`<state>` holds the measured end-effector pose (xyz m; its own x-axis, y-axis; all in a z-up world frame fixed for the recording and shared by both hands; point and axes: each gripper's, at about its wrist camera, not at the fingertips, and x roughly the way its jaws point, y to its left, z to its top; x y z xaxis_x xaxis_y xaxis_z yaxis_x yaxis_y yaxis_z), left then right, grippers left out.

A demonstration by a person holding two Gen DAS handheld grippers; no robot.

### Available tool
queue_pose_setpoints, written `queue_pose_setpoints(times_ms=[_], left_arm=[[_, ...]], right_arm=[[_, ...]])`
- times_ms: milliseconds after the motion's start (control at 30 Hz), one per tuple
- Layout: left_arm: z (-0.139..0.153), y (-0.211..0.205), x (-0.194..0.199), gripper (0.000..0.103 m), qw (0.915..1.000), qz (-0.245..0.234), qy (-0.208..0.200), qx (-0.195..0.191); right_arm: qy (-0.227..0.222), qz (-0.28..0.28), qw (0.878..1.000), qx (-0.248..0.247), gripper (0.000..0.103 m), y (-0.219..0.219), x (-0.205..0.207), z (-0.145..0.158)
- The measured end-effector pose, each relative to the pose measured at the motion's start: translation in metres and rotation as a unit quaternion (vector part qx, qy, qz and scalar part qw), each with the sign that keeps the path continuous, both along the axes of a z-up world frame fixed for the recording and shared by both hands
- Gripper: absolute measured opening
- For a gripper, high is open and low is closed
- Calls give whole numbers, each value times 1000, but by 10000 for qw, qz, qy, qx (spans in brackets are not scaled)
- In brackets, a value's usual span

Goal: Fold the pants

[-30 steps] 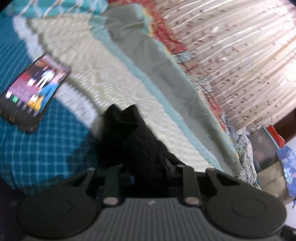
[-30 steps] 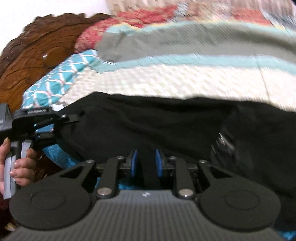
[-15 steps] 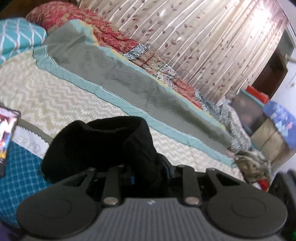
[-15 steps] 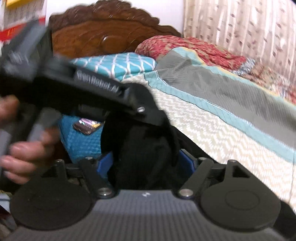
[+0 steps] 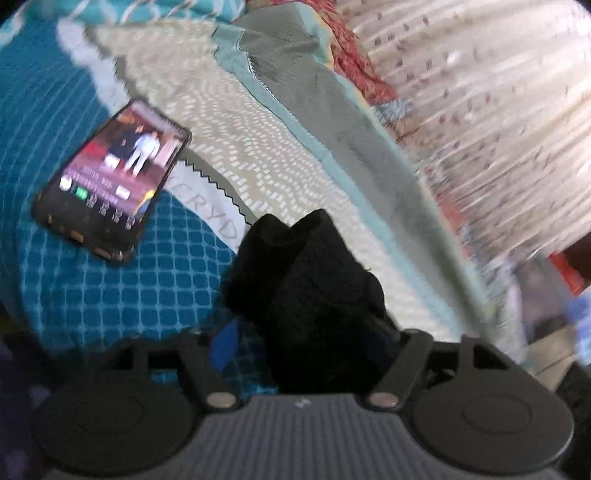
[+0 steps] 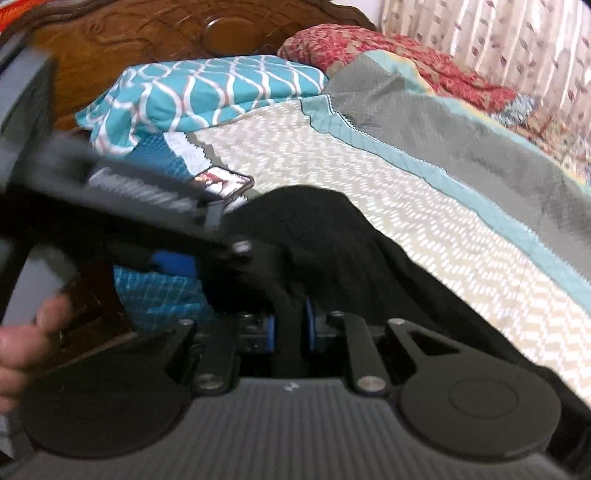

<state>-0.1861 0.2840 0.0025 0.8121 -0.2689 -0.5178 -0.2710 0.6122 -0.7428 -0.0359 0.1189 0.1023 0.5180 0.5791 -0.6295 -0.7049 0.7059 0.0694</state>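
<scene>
The black pants (image 5: 310, 273) lie bunched on the bed, one thick fold rising between my left gripper's (image 5: 306, 343) jaws. These jaws are opening: the left blue pad (image 5: 225, 343) stands clear of the fabric, with teal bedding showing in the gap. In the right wrist view the pants (image 6: 332, 229) spread from the centre to the lower right. My right gripper (image 6: 290, 328) is closing, and its two blue pads pinch a strip of the black fabric. The left gripper's blurred dark frame (image 6: 140, 199) crosses that view at the left, with a person's hand (image 6: 22, 339) below it.
A lit phone (image 5: 110, 181) lies on the teal checked cover, just left of the pants. The striped bedspread (image 6: 406, 206) runs beyond them. A teal patterned pillow (image 6: 207, 88) and a carved wooden headboard (image 6: 166, 33) stand at the back, a curtain (image 5: 498, 92) along the right.
My left jaws, shut on the pants before, have spread apart, and its view swung back down toward the phone. My right jaws went wide, then closed on the fabric.
</scene>
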Motion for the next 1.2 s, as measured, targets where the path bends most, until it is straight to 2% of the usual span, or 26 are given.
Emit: queue_pose_setpoints(times_ms=[67, 200, 233, 300, 433, 467, 500, 533, 567, 600, 633, 700, 733, 767, 800, 833, 867, 933, 1033, 1133, 1167, 1200], left_arm=[[-3, 8, -2, 74, 9993, 72, -139, -350], [-1, 17, -3, 75, 9970, 259, -495, -540], [-2, 18, -3, 74, 9971, 289, -477, -527], [-9, 20, 6, 69, 9979, 315, -193, -533], [-28, 19, 29, 61, 9968, 273, 123, -747], [-31, 18, 35, 54, 9967, 281, 128, -749], [-32, 17, 39, 38, 9969, 304, 119, -709], [-34, 18, 44, 29, 9973, 289, 137, -665], [-35, 19, 47, 14, 9968, 277, 172, -725], [-36, 23, 46, 13, 9954, 298, 127, -902], [-34, 26, 44, 13, 9944, 301, 3, -1017], [-25, 30, 35, 12, 9943, 295, -238, -993], [-20, 30, 32, 12, 9946, 265, -310, -955], [-18, 29, 31, 12, 9949, 226, -334, -929], [-15, 26, 31, 12, 9954, 182, -362, -872], [-12, 22, 31, 12, 9958, 140, -391, -817], [-8, 18, 31, 12, 9961, 95, -431, -759], [2, 11, 32, 12, 9966, -46, -560, -603], [18, -1, 33, 12, 9963, -314, -748, -272], [29, -13, 32, 12, 9948, -528, -872, -84], [32, -17, 32, 13, 9945, -568, -879, 14], [34, -20, 31, 15, 9942, -600, -891, 91]], right_arm=[[109, -161, 9995, 255, 18, -11, 3, 6], [426, -801, 9936, 672, 16, -33, 19, 13], [547, -1047, 9902, 738, 16, -39, 26, 13], [647, -1339, 9855, 814, 16, -48, 33, 13], [828, -1400, 9811, 1044, 16, -51, 32, 13], [841, -1370, 9815, 1044, 16, -49, 30, 13], [835, -1321, 9826, 1007, 16, -47, 28, 12], [824, -1263, 9839, 958, 16, -44, 26, 12], [818, -1203, 9851, 914, 16, -45, 29, 11], [802, -1134, 9866, 860, 16, -44, 29, 11], [775, -1040, 9883, 804, 20, -41, 28, 11], [601, -772, 9930, 666, 25, -36, 22, 14], [470, -623, 9952, 595, 35, -32, 18, 16], [348, -472, 9968, 542, 54, -29, 16, 17], [210, -316, 9980, 497, 63, -23, 11, 19], [77, -179, 9989, 426, 78, -18, 7, 19], [-70, -37, 9995, 302, 84, -10, 3, 19], [-361, 228, 9991, -79, 86, 7, -5, 15], [-804, 201, 9948, -587, 87, 23, -8, 9], [-975, 36, 9927, -706, 84, 27, 1, 4], [-1024, -65, 9920, -731, 63, 27, 4, 3], [-1037, -239, 9915, -752, 48, 26, 8, 2]])
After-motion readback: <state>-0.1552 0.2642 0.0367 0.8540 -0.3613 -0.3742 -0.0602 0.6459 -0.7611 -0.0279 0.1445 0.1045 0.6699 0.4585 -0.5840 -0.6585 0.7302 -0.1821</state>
